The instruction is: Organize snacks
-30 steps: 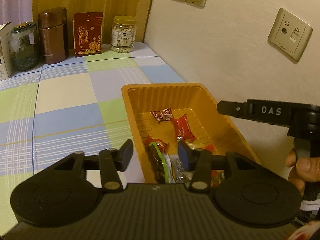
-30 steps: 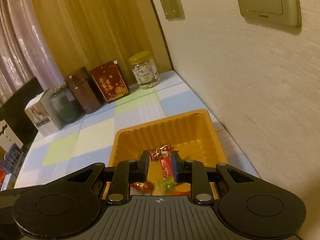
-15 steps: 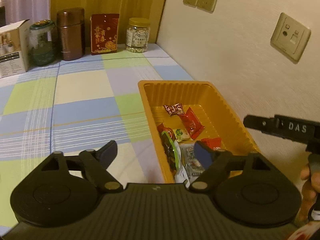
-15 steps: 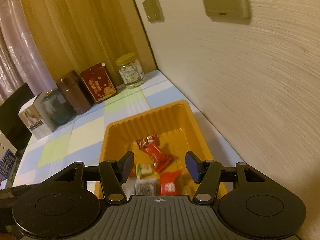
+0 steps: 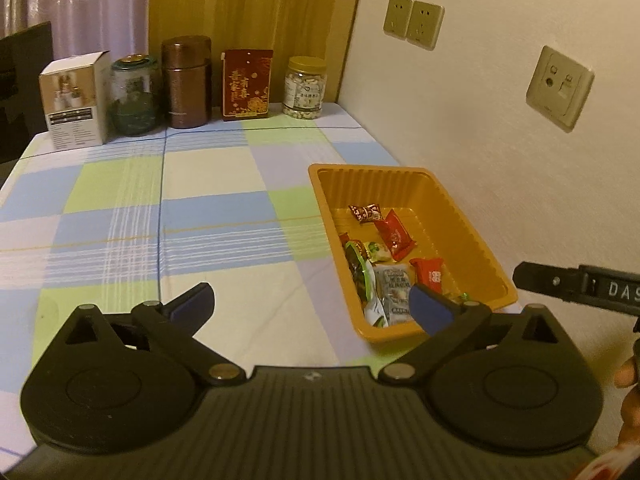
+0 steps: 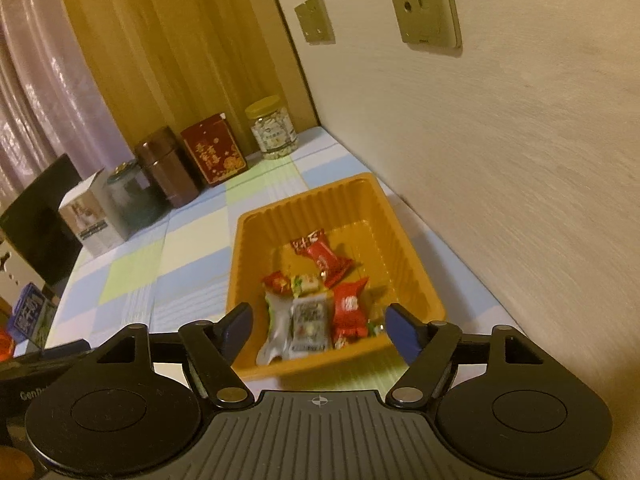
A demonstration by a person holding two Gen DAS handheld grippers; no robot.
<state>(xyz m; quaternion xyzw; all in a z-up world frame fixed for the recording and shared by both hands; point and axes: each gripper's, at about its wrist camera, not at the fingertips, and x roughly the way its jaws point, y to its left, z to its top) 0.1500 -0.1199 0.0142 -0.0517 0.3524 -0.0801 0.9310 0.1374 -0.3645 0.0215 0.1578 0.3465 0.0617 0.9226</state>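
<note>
An orange plastic tray point(image 5: 472, 236) stands on the checked tablecloth by the wall; it also shows in the right wrist view point(image 6: 416, 256). It holds several wrapped snacks: red packets point(image 5: 394, 234) point(image 6: 350, 306), a silver packet point(image 5: 394, 286) point(image 6: 308, 322) and a green-edged one point(image 5: 362, 276). My left gripper point(image 5: 310, 306) is open and empty, above the table at the tray's near left corner. My right gripper point(image 6: 318, 332) is open and empty, above the tray's near end. Its side also shows in the left wrist view point(image 5: 576, 286).
Along the far table edge stand a white box point(image 5: 74, 98), a green glass jar point(image 5: 132, 96), a brown canister point(image 5: 186, 82), a red box point(image 5: 246, 84) and a jar of nuts point(image 5: 304, 88). The wall with sockets point(image 5: 558, 88) runs close along the tray's right side.
Both grippers opened wide and pulled back from the tray. The right one released a red snack, which now lies in the tray.
</note>
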